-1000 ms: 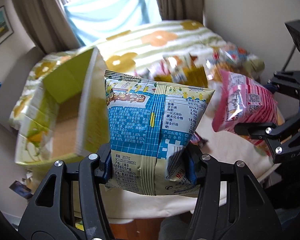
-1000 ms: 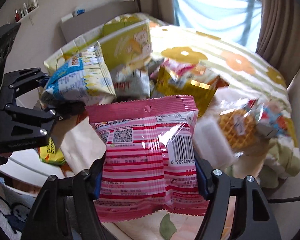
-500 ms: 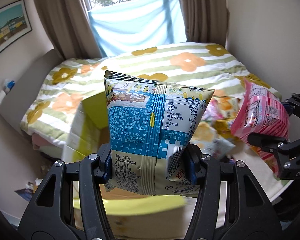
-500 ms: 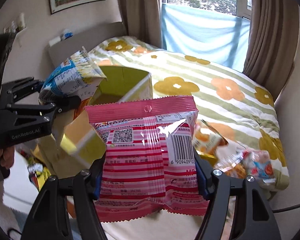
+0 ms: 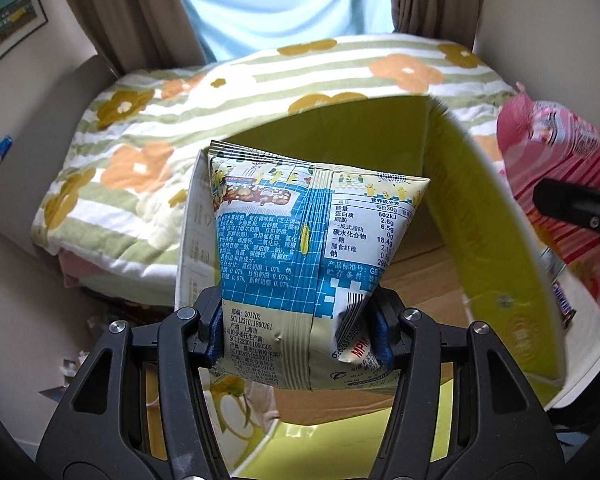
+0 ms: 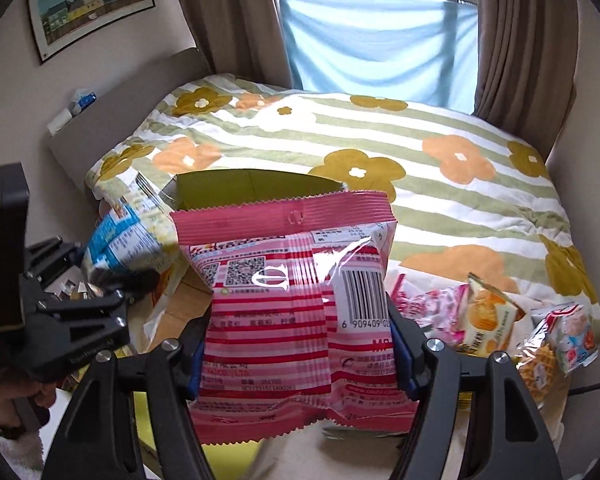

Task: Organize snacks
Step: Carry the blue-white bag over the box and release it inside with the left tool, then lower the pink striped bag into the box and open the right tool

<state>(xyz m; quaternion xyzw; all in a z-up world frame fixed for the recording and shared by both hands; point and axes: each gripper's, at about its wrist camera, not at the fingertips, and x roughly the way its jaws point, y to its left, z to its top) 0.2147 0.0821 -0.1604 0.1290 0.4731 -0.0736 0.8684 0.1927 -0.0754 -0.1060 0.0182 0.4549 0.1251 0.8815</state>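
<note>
The open yellow-green cardboard box [image 5: 476, 216] sits on the table edge beside the floral striped bedspread [image 6: 380, 128]. Above it, the left gripper [image 5: 300, 332] clamps a blue-and-cream foil snack bag [image 5: 300, 240]; the right gripper [image 6: 300, 356] pinches a pink striped snack packet [image 6: 284, 312]. Loose waffle snack packs [image 6: 488, 316] lie right of the box.

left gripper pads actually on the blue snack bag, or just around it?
Touching. In the left wrist view the left gripper has both blue pads pressed into the lower sides of the blue snack bag, creasing the wrapper, with the bag held up over the yellow-green box.
</note>
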